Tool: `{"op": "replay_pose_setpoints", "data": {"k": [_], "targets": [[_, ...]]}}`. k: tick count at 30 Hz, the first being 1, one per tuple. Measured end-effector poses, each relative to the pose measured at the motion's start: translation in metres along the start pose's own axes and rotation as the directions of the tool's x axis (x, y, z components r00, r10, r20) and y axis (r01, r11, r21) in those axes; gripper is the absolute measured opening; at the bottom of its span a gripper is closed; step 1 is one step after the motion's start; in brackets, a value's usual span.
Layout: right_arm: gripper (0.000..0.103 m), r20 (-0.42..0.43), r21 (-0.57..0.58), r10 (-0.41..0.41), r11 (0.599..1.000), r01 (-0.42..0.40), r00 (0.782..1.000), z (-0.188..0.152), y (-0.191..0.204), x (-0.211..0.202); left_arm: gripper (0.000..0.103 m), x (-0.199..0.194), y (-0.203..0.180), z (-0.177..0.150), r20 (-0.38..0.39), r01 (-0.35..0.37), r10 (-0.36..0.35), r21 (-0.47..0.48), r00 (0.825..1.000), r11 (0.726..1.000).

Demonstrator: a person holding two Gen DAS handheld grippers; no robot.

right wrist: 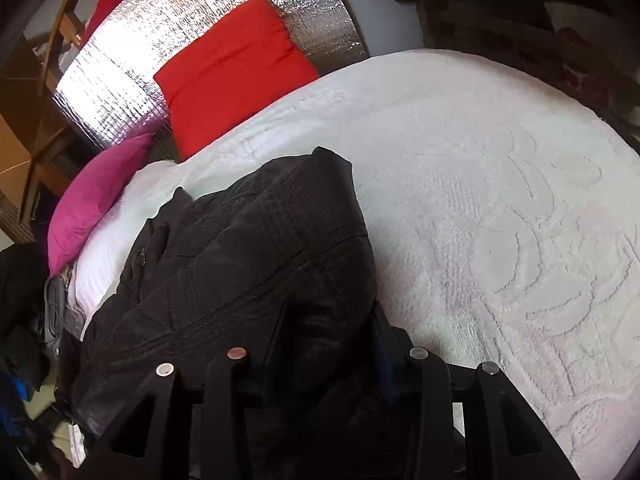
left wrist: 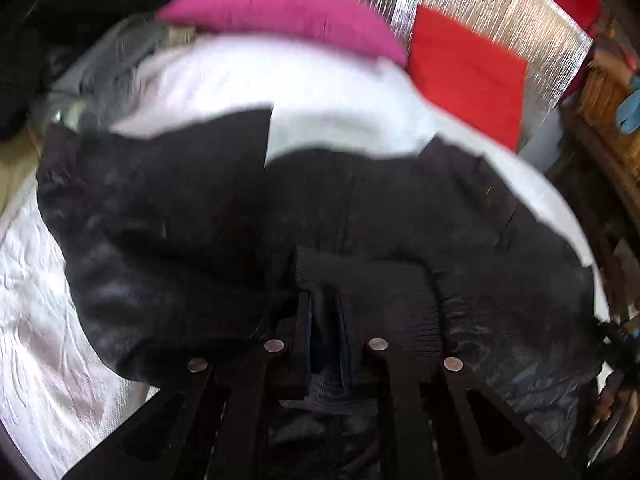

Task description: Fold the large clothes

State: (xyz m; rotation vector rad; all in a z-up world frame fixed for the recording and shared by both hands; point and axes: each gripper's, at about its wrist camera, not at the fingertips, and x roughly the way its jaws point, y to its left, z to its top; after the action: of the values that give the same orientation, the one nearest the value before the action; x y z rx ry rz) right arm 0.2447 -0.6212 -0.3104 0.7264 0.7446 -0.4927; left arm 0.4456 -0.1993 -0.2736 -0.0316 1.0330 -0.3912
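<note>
On white textured bedspread (right wrist: 500,200), black quilted jacket (right wrist: 248,248) lies spread at centre. Left gripper (left wrist: 325,320) clamped tight on jacket's ribbed knit cuff (left wrist: 368,280). Right gripper (right wrist: 328,344) pinches thick jacket fold. Magenta pillow (left wrist: 280,8) at 12 o'clock, red cushion (left wrist: 468,76) at 2 o'clock.

Left wrist view: smeared by motion blur throughout, pink pillow (left wrist: 280,12) and red cushion (left wrist: 468,76) soft-edged. Right wrist view: sharp. Soft, even daylight in both; no hard shadows. Strong glare off silver foil sheet (right wrist: 128,76). White bedspread (right wrist: 500,208) near overexposed; black jacket (right wrist: 248,256) underexposed, detail lost. Heavy fisheye bending, corners vignetted black.
</note>
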Motion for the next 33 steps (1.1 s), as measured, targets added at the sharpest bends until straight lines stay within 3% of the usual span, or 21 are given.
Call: {"op": "replay_pose_setpoints", "data": {"k": [1, 3, 5, 7, 9, 11, 13, 15, 16, 19, 21, 26, 28, 30, 32, 33], "targets": [[0.051, 0.0, 0.004, -0.004, 1.0, 0.004, 1.0, 0.0, 0.0, -0.002, 0.013, 0.0, 0.001, -0.001, -0.008, 0.005, -0.005, -0.004, 1.0, 1.0], [0.052, 0.003, 0.006, -0.014, 1.0, 0.014, 1.0, 0.002, 0.0, -0.007, 0.019, -0.012, 0.008, 0.002, -0.001, 0.029, -0.029, -0.027, 1.0, 0.999], [0.055, 0.052, -0.01, -0.02, 1.0, 0.021, 0.998, 0.005, 0.004, -0.022, 0.037, -0.034, 0.017, 0.004, 0.045, 0.08, -0.078, -0.044, 0.996, 0.996], [0.067, 0.143, -0.023, -0.029, 0.999, 0.033, 0.989, 0.007, 0.009, -0.044, 0.082, -0.064, 0.036, 0.006, 0.122, 0.12, -0.111, -0.07, 0.986, 0.99], [0.076, 0.249, -0.032, -0.003, 0.999, 0.012, 0.968, 0.004, 0.015, -0.069, 0.088, -0.094, 0.062, 0.004, 0.231, 0.102, -0.073, -0.117, 0.97, 0.988], [0.076, 0.281, -0.069, 0.056, 0.997, -0.038, 0.958, -0.002, 0.025, -0.082, 0.089, -0.111, 0.1, 0.003, 0.291, 0.057, 0.003, -0.197, 0.957, 0.979], [0.076, 0.258, -0.134, 0.118, 0.987, -0.085, 0.959, -0.012, 0.045, -0.087, 0.089, -0.113, 0.137, 0.001, 0.285, 0.028, 0.062, -0.299, 0.956, 0.954], [0.074, 0.175, -0.208, 0.212, 0.962, -0.174, 0.961, -0.028, 0.071, -0.08, 0.089, -0.102, 0.178, -0.004, 0.259, 0.058, 0.059, -0.424, 0.964, 0.904], [0.069, 0.129, -0.232, 0.238, 0.951, -0.204, 0.963, -0.036, 0.083, -0.074, 0.089, -0.09, 0.202, -0.006, 0.238, 0.095, 0.034, -0.51, 0.971, 0.855], [0.063, 0.028, -0.313, 0.239, 0.924, -0.219, 0.971, -0.059, 0.115, -0.058, 0.089, -0.061, 0.236, -0.012, 0.25, 0.217, -0.07, -0.632, 0.966, 0.744], [0.063, 0.001, -0.36, 0.229, 0.908, -0.214, 0.973, -0.072, 0.13, -0.051, 0.089, -0.041, 0.244, -0.011, 0.23, 0.249, -0.122, -0.679, 0.966, 0.69], [0.063, -0.013, -0.371, 0.219, 0.905, -0.208, 0.976, -0.076, 0.137, -0.037, 0.084, -0.007, 0.234, 0.001, 0.204, 0.306, -0.23, -0.701, 0.952, 0.644], [0.063, -0.005, -0.356, 0.21, 0.913, -0.198, 0.978, -0.077, 0.13, -0.037, 0.064, 0.001, 0.222, 0.006, 0.197, 0.317, -0.254, -0.704, 0.947, 0.636], [0.063, -0.001, -0.34, 0.198, 0.922, -0.187, 0.98, -0.073, 0.127, -0.033, 0.054, 0.004, 0.215, 0.012, 0.208, 0.35, -0.29, -0.696, 0.934, 0.627], [0.063, -0.001, -0.319, 0.192, 0.93, -0.182, 0.981, -0.067, 0.123, -0.032, 0.042, 0.008, 0.213, 0.016, 0.215, 0.349, -0.282, -0.703, 0.935, 0.62], [0.063, -0.003, -0.311, 0.192, 0.932, -0.184, 0.981, -0.065, 0.122, -0.031, 0.028, 0.009, 0.214, 0.016, 0.216, 0.344, -0.274, -0.705, 0.937, 0.62]]}}
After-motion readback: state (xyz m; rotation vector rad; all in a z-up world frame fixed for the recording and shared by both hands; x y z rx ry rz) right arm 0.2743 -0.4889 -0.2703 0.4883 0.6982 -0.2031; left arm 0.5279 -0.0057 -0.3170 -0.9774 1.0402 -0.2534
